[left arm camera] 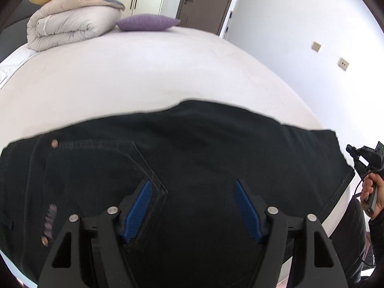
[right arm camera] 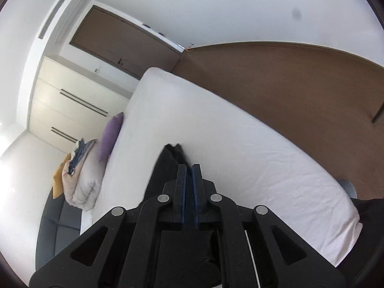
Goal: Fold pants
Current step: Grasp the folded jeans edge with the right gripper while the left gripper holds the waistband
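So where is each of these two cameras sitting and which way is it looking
Left wrist: on the left gripper, fingers apart, looking down at the black pants on the white bed; at the right edge, a hand with the right gripper.
Right wrist: on the right gripper, fingers nearly together, black fabric ahead of them; a grip cannot be told. It looks along the bed toward the wardrobe.
Shared: bed, pants, purple cushion, folded duvet.
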A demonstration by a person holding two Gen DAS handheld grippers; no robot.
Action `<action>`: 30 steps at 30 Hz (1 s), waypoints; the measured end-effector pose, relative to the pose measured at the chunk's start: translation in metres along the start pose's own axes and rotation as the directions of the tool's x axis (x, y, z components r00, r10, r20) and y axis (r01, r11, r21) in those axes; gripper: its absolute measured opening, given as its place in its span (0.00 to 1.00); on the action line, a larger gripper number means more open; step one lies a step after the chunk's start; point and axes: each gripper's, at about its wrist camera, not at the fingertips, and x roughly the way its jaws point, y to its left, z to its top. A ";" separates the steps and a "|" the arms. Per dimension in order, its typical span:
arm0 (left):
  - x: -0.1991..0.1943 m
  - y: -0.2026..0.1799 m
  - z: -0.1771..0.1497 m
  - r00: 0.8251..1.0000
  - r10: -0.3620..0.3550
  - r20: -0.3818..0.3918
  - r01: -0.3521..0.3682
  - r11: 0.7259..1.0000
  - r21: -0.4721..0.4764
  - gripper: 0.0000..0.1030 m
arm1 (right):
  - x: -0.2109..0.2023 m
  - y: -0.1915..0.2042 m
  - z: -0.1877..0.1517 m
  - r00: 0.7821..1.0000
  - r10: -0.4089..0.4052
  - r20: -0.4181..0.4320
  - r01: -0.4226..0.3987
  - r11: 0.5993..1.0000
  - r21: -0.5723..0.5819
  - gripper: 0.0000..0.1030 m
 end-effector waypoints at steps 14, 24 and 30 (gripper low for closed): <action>0.014 0.144 0.018 1.000 -0.013 -0.010 0.011 0.982 -0.188 0.55 | 0.104 0.070 -0.123 0.878 0.072 -0.474 -0.171 0.970 -0.171 0.01; -0.015 0.134 0.027 0.990 -0.109 0.087 0.128 0.961 -0.246 0.16 | 0.118 0.072 -0.066 0.933 0.063 -0.354 -0.113 0.986 -0.122 0.01; 0.043 0.037 0.060 0.928 -0.371 -0.035 0.361 0.918 -0.163 0.07 | 0.199 0.165 -0.166 0.753 0.160 -0.639 -0.335 0.928 -0.162 0.01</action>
